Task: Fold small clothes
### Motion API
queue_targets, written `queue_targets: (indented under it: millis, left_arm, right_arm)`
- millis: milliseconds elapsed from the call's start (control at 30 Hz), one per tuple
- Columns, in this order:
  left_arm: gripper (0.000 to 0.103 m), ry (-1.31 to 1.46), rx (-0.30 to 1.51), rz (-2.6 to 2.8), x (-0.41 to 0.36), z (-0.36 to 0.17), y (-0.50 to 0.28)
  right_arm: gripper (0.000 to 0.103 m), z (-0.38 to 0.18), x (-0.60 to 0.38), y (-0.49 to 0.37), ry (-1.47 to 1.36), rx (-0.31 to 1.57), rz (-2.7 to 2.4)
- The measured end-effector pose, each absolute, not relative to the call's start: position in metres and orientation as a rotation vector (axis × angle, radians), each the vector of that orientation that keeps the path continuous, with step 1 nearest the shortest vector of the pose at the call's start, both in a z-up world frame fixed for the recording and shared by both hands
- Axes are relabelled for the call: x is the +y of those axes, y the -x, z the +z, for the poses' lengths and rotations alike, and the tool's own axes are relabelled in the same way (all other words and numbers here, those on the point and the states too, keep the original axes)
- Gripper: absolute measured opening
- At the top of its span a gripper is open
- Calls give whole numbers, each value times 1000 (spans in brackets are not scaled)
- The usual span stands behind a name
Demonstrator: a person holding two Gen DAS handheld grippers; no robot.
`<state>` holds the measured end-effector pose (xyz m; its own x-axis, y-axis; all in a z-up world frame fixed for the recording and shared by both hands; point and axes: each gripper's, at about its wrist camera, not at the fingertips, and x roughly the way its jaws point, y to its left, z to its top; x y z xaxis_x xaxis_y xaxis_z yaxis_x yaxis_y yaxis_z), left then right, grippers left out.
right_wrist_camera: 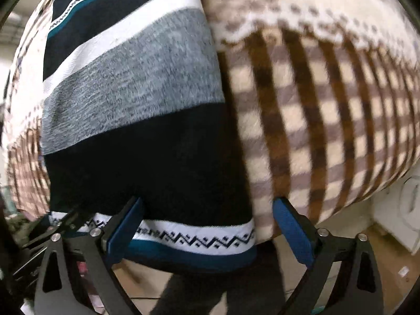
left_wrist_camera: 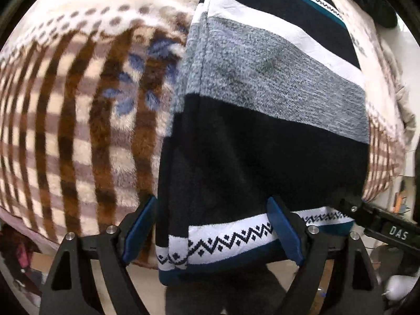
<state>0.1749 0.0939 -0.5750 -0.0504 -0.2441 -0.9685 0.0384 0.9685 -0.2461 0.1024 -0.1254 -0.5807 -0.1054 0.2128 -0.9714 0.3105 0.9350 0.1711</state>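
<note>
A knitted garment (left_wrist_camera: 262, 144) with navy, grey, white and teal bands lies flat on a plaid fleece blanket (left_wrist_camera: 78, 131). Its zigzag hem (left_wrist_camera: 231, 239) reaches the bed's near edge. My left gripper (left_wrist_camera: 212, 200) is open, pointing down over the hem's left corner, its blue pads (left_wrist_camera: 139, 228) apart and clear of the cloth. In the right wrist view the same garment (right_wrist_camera: 144, 144) fills the left half. My right gripper (right_wrist_camera: 208, 200) stands open over the hem's right corner (right_wrist_camera: 246, 236). Each gripper shows at the edge of the other's view, the right gripper (left_wrist_camera: 380, 228) and the left gripper (right_wrist_camera: 52, 225).
The blanket (right_wrist_camera: 315, 118) spreads widely on both sides of the garment. Below the bed's edge I see pale floor (right_wrist_camera: 388, 270) and a person's dark trouser leg (left_wrist_camera: 223, 296). A white appliance (right_wrist_camera: 404, 210) stands at the far right. A dark object (left_wrist_camera: 380, 8) lies at the bed's far side.
</note>
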Motion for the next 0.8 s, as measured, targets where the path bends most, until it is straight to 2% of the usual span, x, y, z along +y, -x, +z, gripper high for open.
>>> queue_targets:
  millis: [200,267,300,333,367,433,533,600,667,800]
  left_arm:
    - [83,199,1602,-313,97,-576,-163]
    - [72,208,1594,-321,100,-577,-156]
    - [60,216,1589,-324,103,-579,-153]
    - [41,230,1590,-327,106,-580,-149]
    - [33,252,1586,-329,109,-579,-146]
    - [19,285,1573,-341,112,-572,-141]
    - [14,270,1547,-335,111,-559,-136]
    - [13,233,1527,-317,105,-547,-132]
    - [13,189,1509,-303,94,-539,-134]
    - [12,125,1431,-278,88,-508,-141]
  right_arm:
    - [98,-599,-139,-79,-562,1687,-54]
    - [92,-601,-145,-75,-584,1675,-42]
    - [81,-601,-146,-73,-594,1665,-37]
    - [71,-601,-147,-71,-593,1658,-37]
    - [67,-598,-150,-72,-600,1648,-34]
    - [50,-594,-152,-70,-612,1635,-36]
    - [30,-587,-156,-67,-619,1632,-33]
    - [22,-577,-153,-66,-602,1628,-37]
    - [16,-561,-142,-75,-548,1620,-38]
    - [13,-533,-116,-79,-387,1565,-33]
